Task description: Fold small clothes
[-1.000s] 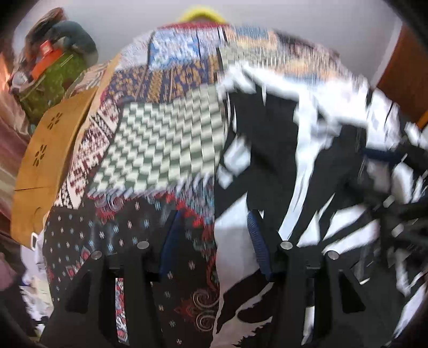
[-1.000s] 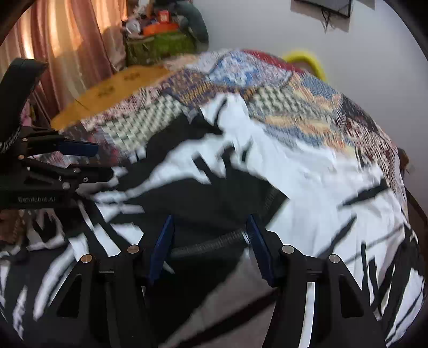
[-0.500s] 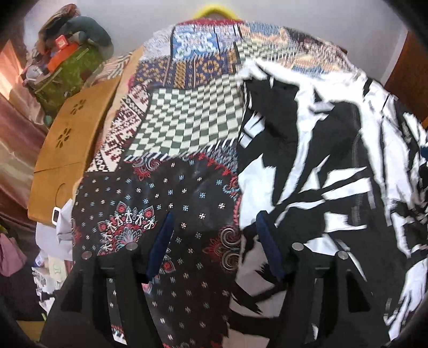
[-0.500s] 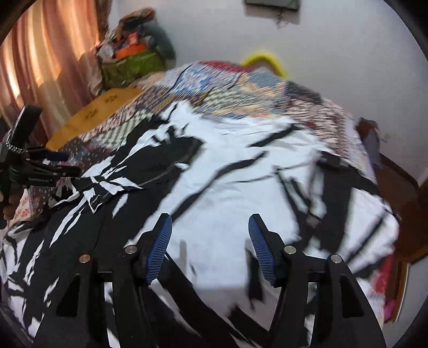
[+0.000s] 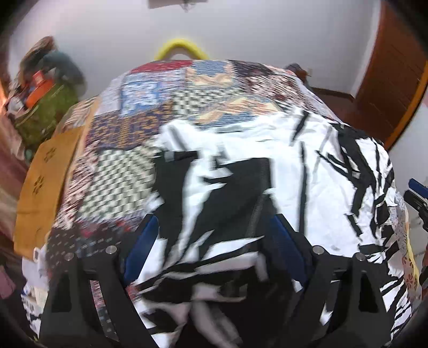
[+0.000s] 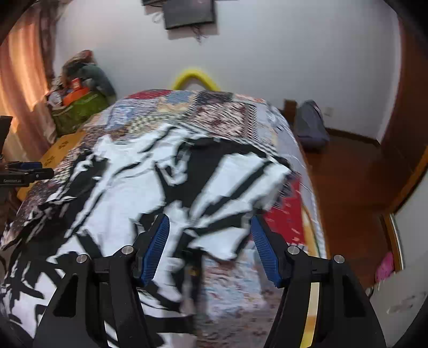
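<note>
Black-and-white patterned cloth, a garment [image 5: 267, 174] with brush-stroke markings, lies spread over a patchwork bedspread [image 5: 149, 107] and fills most of the left wrist view. The left gripper [image 5: 214, 249] hangs low over the near part of this garment, its blue-padded fingers [image 5: 140, 254] spread wide with the fabric showing between them; nothing is pinched. The picture is blurred, so the folds near the fingers are hard to read. Left of the bed sits a yellow-brown wooden board [image 5: 45, 182] with cut-out flower shapes, and beyond it a green bag [image 5: 45, 112] heaped with things. A yellow curved bar [image 5: 182, 48] rises behind the far end of the bed, against a white wall. At the right edge, the tip of the right gripper [image 5: 417, 192] is just in view.

From the right wrist view, the garment [image 6: 128, 187] lies across the bedspread [image 6: 214, 112], its right-hand edge rumpled near the bed's side. The right gripper [image 6: 211, 246] hovers over that edge with its fingers [image 6: 156, 249] set well apart, gripping nothing. The left gripper [image 6: 24, 174] shows at the far left. A dark screen [image 6: 190, 13] hangs on the wall, a grey bag [image 6: 311, 125] rests on the wooden floor [image 6: 353, 187], and a pinkish curtain [image 6: 18, 80] hangs at the left.
</note>
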